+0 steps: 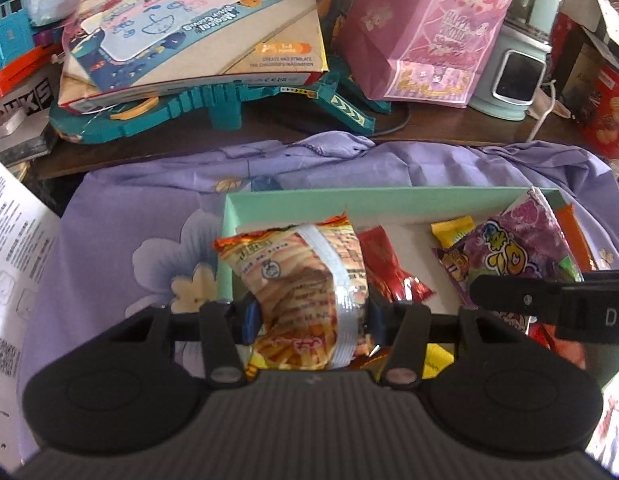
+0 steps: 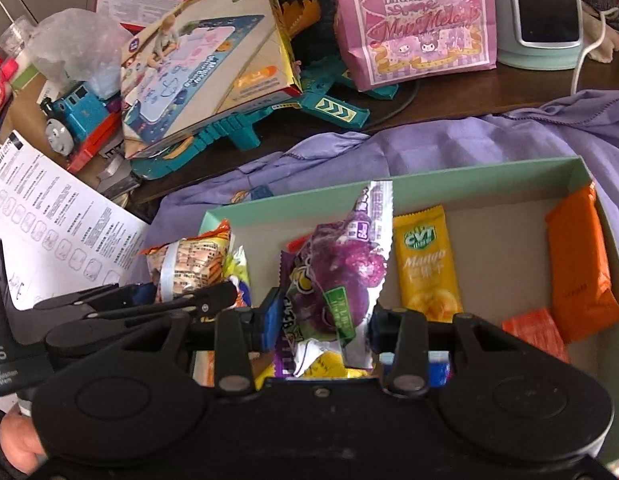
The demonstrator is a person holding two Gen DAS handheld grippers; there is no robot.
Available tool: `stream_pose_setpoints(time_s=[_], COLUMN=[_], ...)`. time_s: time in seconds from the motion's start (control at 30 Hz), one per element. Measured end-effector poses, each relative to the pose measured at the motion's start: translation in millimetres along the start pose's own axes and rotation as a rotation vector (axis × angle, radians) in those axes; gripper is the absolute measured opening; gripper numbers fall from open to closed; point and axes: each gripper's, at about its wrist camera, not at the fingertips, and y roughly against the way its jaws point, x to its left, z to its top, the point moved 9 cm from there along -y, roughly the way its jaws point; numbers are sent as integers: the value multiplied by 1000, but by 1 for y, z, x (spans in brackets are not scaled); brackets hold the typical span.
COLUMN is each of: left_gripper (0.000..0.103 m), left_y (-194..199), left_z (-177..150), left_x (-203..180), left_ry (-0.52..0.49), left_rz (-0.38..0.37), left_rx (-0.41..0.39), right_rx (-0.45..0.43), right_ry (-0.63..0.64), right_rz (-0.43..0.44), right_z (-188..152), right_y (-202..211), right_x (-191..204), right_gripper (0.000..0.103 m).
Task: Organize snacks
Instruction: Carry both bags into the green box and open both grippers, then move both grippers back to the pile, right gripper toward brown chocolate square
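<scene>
Left gripper [image 1: 309, 316] clamps fries bag [image 1: 305, 276], right gripper [image 2: 321, 320] clamps purple pack [image 2: 337, 276]; grippers crowded lower center, collision risk

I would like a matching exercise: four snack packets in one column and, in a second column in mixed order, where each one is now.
Things:
1. French-fry packet
2. Purple grape packet
3. Yellow mango packet
4. Large orange packet

Places:
A. Lying flat in the middle of the green box
B. Gripped by the right hand-held gripper
C. Leaning on the box's right wall
D. Gripped by the left hand-held gripper

Pairs: 1-D, 2-B, 3-A, 4-C
</scene>
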Motion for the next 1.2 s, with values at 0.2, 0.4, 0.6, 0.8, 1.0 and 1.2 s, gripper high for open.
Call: stream_pose_setpoints(time_s=[0.2, 0.4, 0.6, 0.8, 1.0, 1.2], left_gripper=[74, 103, 103, 103, 103, 103], left_y=[-16, -16, -6, 20, 55, 88], left_z=[15, 16, 8, -3, -25, -65], left_x=[3, 8, 5, -3, -13, -24], left_ry=[-11, -19, -18, -28, -21, -24], left_rz=[51, 107, 99, 88, 67, 45], left_rx=[-15, -28, -12, -19, -28, -20], right_rx=[-55, -87, -88, -99, -112, -111], right_ry=[-13, -15, 3, -11, -8, -23], right_rz=[0, -42, -62, -72, -74, -63], right_z=[17, 15, 6, -5, -29, -61], right_y=[-9, -2, 11, 36, 67, 96], right_x=[1, -4, -4, -7, -3, -1], right_gripper=[88, 103, 103, 103, 103, 103])
